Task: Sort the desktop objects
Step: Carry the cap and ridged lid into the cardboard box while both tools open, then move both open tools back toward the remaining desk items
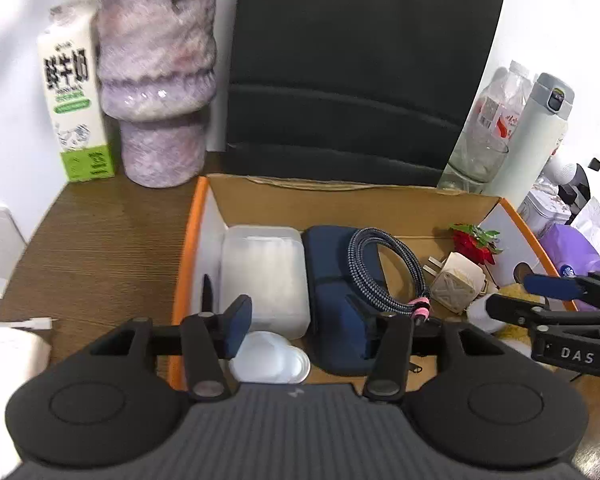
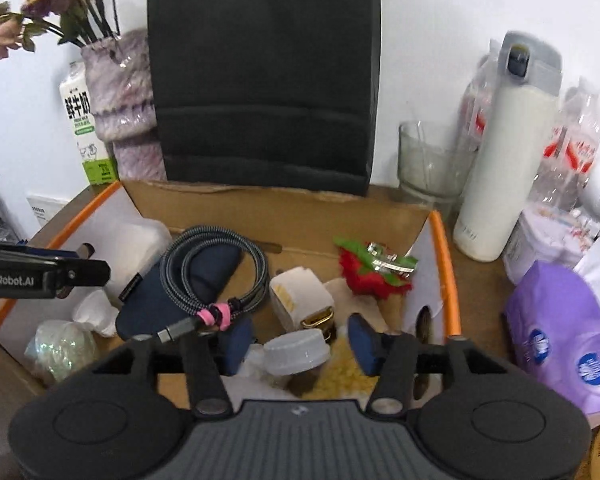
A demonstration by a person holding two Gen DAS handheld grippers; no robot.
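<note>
An orange-rimmed cardboard box [image 1: 188, 248] holds a clear plastic case [image 1: 264, 272], a navy pouch [image 1: 332, 280], a coiled braided cable [image 1: 388, 272], a beige charger [image 1: 456, 280] and a red flower clip [image 1: 474, 242]. My left gripper [image 1: 296, 320] is open and empty over the box's near left part, above a white round lid [image 1: 268, 356]. My right gripper [image 2: 300, 340] is open over the box's near right, its jaws on either side of a small jar with a translucent lid [image 2: 296, 350], not touching it. The cable [image 2: 216, 268], charger [image 2: 300, 296] and flower clip [image 2: 372, 272] lie beyond.
A black chair back [image 1: 360, 68] stands behind the box. A milk carton [image 1: 74, 108] and purple vase [image 1: 156, 80] stand at back left. A glass [image 2: 432, 164], white thermos [image 2: 504, 160], water bottles and a purple tissue pack [image 2: 560, 332] crowd the right.
</note>
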